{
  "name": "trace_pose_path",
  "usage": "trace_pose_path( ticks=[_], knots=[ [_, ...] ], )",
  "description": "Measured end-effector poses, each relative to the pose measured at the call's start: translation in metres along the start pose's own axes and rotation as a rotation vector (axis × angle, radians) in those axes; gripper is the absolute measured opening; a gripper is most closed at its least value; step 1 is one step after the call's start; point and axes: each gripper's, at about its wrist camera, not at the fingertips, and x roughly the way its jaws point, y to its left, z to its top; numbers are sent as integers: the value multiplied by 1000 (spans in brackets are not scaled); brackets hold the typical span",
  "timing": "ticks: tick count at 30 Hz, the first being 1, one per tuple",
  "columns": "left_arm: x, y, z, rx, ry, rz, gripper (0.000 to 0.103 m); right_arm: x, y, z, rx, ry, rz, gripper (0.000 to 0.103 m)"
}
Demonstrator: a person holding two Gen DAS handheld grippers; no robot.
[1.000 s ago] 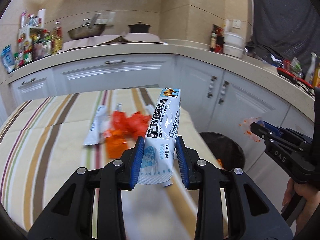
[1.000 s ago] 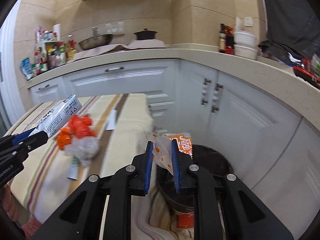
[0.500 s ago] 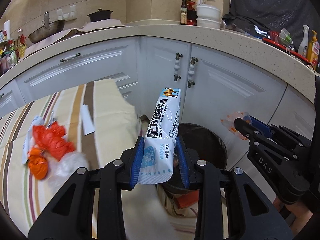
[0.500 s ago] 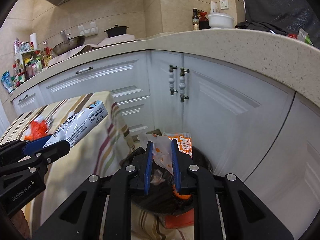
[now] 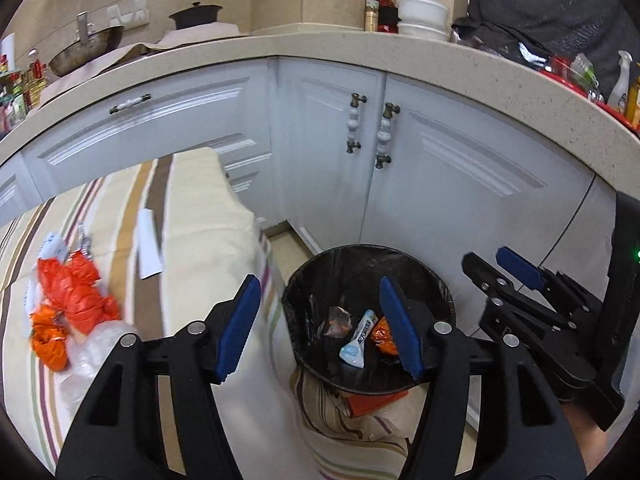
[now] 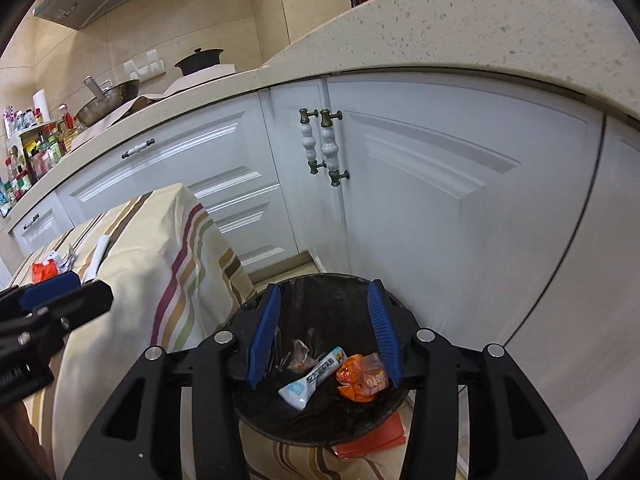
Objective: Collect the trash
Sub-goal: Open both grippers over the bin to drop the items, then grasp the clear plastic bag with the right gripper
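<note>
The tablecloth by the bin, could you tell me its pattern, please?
Cream tablecloth with multicoloured stripes, clearest in the right wrist view.

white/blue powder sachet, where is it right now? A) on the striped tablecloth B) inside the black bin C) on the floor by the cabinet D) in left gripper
B: the sachet lies inside the black bin beside an orange wrapper, and nothing sits between the opening jaws of the left gripper.
</note>
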Motion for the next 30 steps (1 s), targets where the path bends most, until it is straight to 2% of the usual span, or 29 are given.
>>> trace_pose_path(
  ticks=[4,14,22,30],
  knots=[
    [-21,17,-5,-23,-31,17,60,-15,9,3,-4,-23,13,46],
    [-72,84,-24,-87,-98,147,60,-60,65,7,-57,-93,81,53],
    [-100,153,-54,-178,-84,260,60,-67,130,-8,-140,-77,165,56],
    [-125,204,-85,-244,-75,348,60,-65,190,-33,-228,-25,247,56]
  ],
)
